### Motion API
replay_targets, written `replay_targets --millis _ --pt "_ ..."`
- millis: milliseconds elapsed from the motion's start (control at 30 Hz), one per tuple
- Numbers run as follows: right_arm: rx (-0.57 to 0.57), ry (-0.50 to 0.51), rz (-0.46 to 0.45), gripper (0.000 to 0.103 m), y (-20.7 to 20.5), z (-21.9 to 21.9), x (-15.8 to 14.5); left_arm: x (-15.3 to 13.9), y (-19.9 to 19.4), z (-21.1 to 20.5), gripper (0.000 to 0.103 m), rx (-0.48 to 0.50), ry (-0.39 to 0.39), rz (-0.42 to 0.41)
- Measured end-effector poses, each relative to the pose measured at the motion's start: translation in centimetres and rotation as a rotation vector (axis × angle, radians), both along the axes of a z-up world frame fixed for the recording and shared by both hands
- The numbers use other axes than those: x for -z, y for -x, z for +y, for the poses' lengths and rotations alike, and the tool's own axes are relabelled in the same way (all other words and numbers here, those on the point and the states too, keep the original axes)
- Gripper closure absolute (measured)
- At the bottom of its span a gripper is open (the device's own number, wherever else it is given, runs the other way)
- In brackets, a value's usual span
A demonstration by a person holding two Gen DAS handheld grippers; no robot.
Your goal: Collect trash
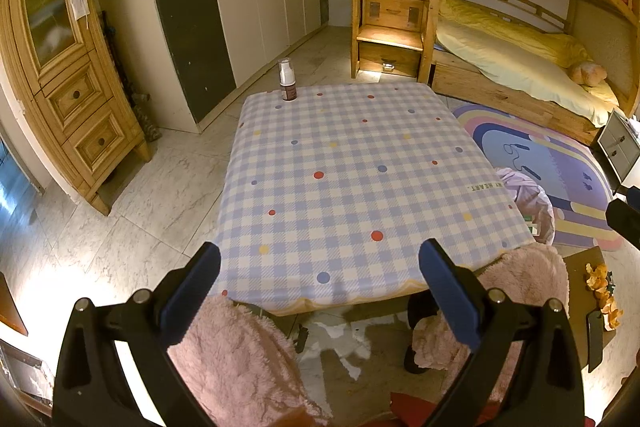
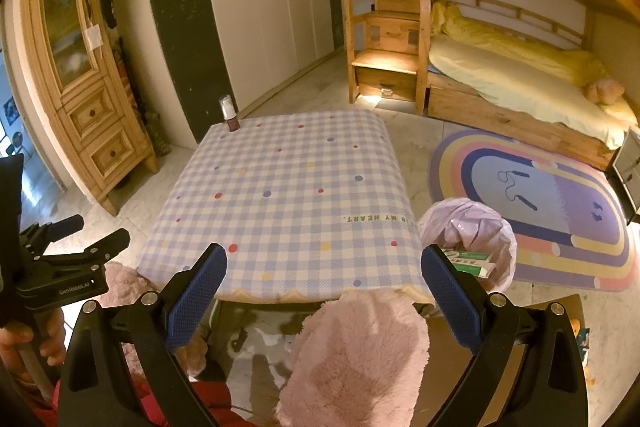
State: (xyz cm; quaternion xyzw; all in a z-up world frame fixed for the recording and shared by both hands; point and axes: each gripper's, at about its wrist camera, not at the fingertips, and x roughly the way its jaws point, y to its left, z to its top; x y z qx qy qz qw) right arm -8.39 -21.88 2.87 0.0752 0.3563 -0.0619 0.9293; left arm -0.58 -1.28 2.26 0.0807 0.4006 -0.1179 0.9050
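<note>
One bottle (image 1: pixel 287 79), one checked table (image 1: pixel 352 163), one lined bin (image 2: pixel 468 239), one rug (image 2: pixel 560 211), one bunk bed (image 2: pixel 520 83)

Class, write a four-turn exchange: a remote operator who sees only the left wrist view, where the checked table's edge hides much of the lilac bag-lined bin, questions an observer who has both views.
Operator: Is the bin's mouth open?
Observer: Yes. The right wrist view shows the lilac bag-lined bin with its mouth wide open, standing on the floor beside the blue-and-white checked table.
Operator: Is anything inside it?
Observer: A green-and-white carton lies inside, against the part of the rim nearest the camera.
</note>
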Motion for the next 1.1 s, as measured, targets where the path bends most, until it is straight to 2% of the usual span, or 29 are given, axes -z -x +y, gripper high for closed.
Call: replay_targets --millis 1100 --pt "0.0 -0.003 0.005 0.007 -0.17 0.04 0.1 -0.06 -0.21 0.26 0.007 -0.007 0.001 0.004"
